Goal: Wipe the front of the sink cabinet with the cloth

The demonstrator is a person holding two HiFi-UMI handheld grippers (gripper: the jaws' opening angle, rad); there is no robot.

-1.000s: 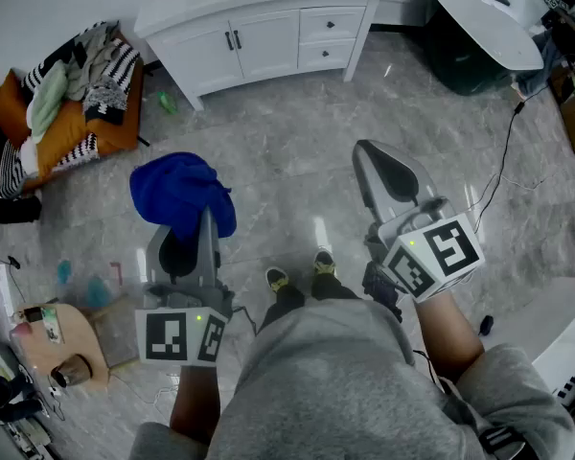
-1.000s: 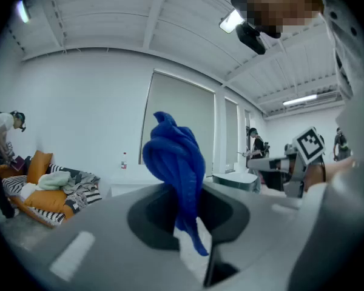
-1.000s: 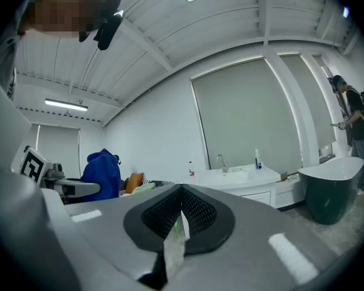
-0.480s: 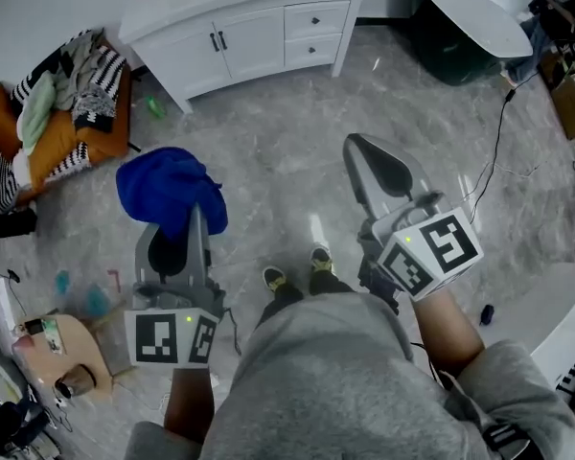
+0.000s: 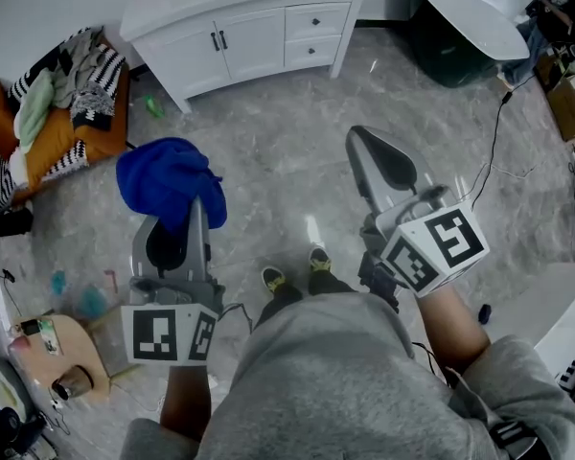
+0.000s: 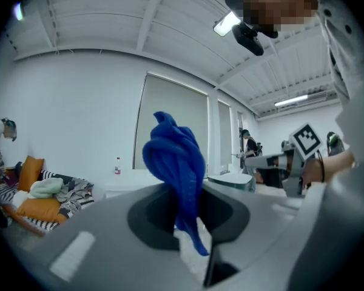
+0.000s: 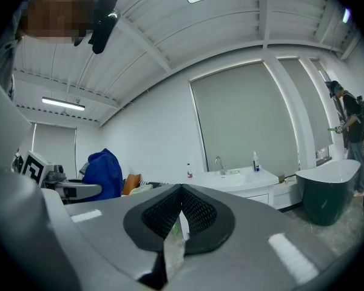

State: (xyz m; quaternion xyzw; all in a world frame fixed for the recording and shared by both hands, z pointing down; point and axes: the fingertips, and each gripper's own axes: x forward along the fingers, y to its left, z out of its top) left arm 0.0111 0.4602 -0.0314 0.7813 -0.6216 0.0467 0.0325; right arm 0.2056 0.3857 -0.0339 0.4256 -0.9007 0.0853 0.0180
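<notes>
Clothes pile (image 5: 72,75): is lying on an orange cushion (image 5: 38,156) at the far left, well apart from the work.
Cloth (image 5: 168,180): is bunching into a blue wad above the tips of the left gripper (image 5: 188,220), over the floor (image 5: 287,161) and well short of the cabinet.
Left gripper jaws: are pinching a lower fold of the cloth, with the rest standing up loose.
Handling: it is looking soft, light and limp, likely to flop and fold on itself. A hold nearer its middle would probably be leaving a broader pad free for wiping.
Sink cabinet (image 5: 259,36): is standing white against the far wall, its doors and drawers facing the person, with nothing touching them.
Right gripper (image 5: 362,147): is pointing toward the cabinet, jaws pressed together on nothing.
Tub (image 5: 460,60): is sitting dark green at the far right.
</notes>
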